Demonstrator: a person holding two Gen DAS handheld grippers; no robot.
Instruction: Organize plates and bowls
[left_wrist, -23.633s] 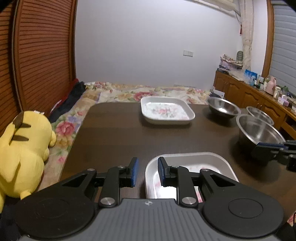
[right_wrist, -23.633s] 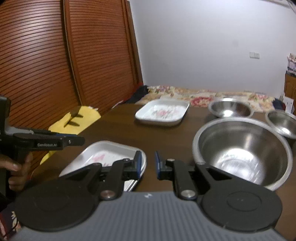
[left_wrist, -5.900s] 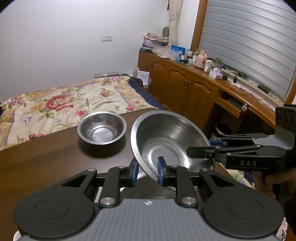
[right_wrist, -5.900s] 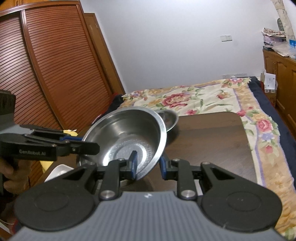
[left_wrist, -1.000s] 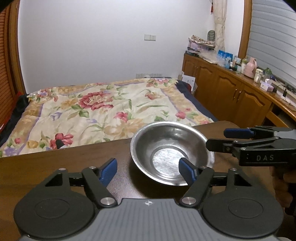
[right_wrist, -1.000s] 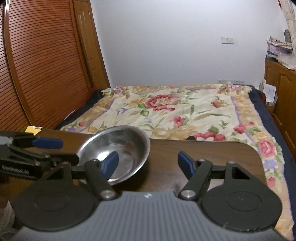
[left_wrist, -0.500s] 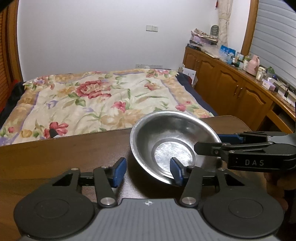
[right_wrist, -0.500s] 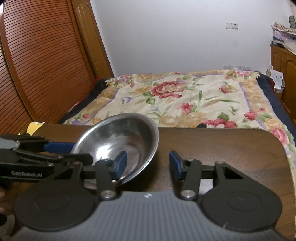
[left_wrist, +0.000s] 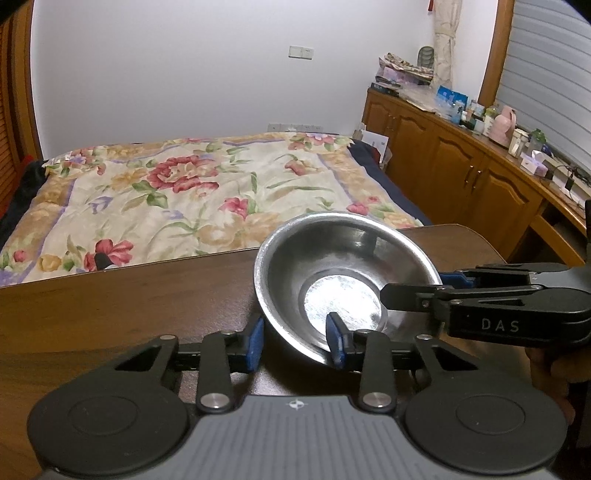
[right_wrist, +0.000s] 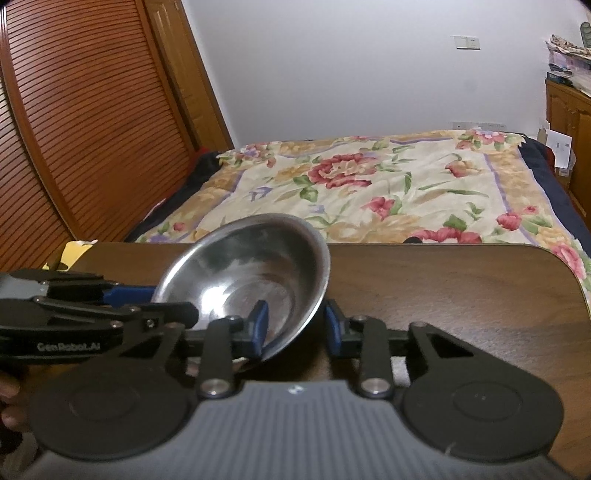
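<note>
One small steel bowl (left_wrist: 343, 266) (right_wrist: 240, 266) rests near the far right corner of the dark wooden table (left_wrist: 129, 295) (right_wrist: 461, 295). My left gripper (left_wrist: 294, 341) straddles its near-left wall, one blue pad inside and one outside, jaws half closed with a gap still showing. My right gripper (right_wrist: 295, 325) straddles the opposite wall the same way, left pad inside the bowl. Each gripper also shows side-on in the other view: the right gripper (left_wrist: 417, 288) at the bowl's right rim, the left gripper (right_wrist: 170, 301) at its left rim.
Just beyond the table's far edge lies a bed with a floral quilt (left_wrist: 192, 199). Wooden cabinets (left_wrist: 461, 173) with clutter on top run along the right wall. Slatted wooden doors (right_wrist: 74, 129) stand at the left. A yellow plush (right_wrist: 74, 247) peeks past the table's left edge.
Over the last second both grippers moved in on the small bowl and narrowed from wide open to half closed around its rim. Earlier they carried the large bowl together.
</note>
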